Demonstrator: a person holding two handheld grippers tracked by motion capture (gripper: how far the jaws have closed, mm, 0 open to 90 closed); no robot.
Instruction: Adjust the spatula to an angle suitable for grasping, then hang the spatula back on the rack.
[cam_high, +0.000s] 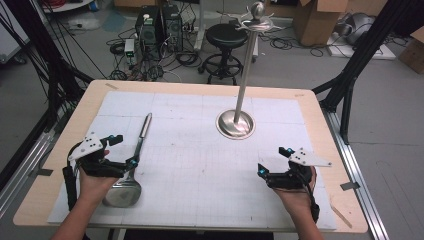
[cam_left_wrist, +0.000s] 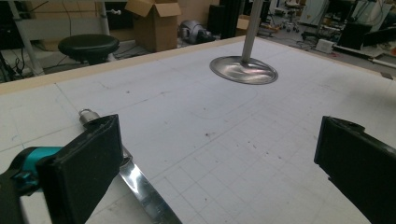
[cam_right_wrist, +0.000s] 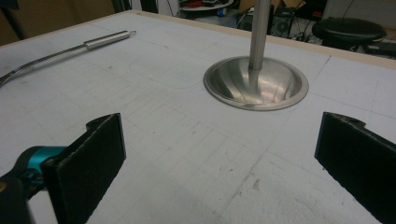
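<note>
I hold my left gripper (cam_high: 121, 150) low over the near left part of the white table mat (cam_high: 200, 165), its jaws spread wide with nothing between them. Just beside it lies the metal spatula (cam_high: 131, 162): its broad blade sits at the near edge of the mat by my left hand (cam_high: 97, 182), and its long handle runs away from me toward the far side. In the left gripper view the shiny handle (cam_left_wrist: 140, 186) passes under my left-hand jaw, and its ring end pokes out just behind that jaw; whether the jaw touches the handle I cannot tell.

My right gripper (cam_high: 272, 160) rests over the near right part of the mat, well apart from the spatula, jaws also wide and holding nothing. Ahead of it, between my two grippers and farther back, stands the metal stand (cam_high: 235, 123), a round dished base with a tall upright pole (cam_high: 247, 65) topped by hooks and a ball. In the right gripper view the base (cam_right_wrist: 256, 84) sits straight ahead, and the spatula handle (cam_right_wrist: 105, 39) lies off at the far left.
</note>
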